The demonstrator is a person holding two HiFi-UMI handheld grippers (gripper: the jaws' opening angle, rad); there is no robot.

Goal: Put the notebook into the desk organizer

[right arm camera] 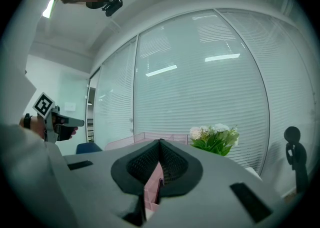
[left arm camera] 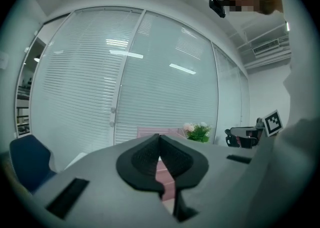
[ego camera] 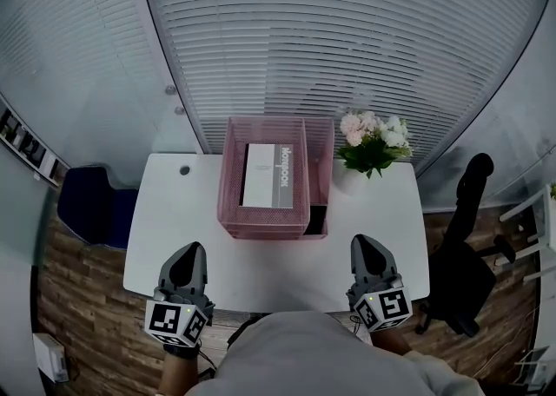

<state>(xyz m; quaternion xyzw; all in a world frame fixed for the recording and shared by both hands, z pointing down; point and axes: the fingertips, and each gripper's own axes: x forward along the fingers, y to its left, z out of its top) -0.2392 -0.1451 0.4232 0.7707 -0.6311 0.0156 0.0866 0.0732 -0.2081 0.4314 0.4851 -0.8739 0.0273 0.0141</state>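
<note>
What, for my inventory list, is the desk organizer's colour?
Pink wire mesh organizer, clearest in the head view.

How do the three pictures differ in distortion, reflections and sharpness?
Head view: the wide lens bows the blinds and the desk edges; the notebook is sharp. Left gripper view: round fisheye frame with dark corners, bright lamp reflections on the glass wall. Right gripper view: same round frame and reflections; the flowers are fairly clear.

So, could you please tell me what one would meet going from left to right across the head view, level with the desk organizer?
Blue chair → cable hole in the desk → pink mesh desk organizer holding the notebook → flowers → black office chair.
</note>
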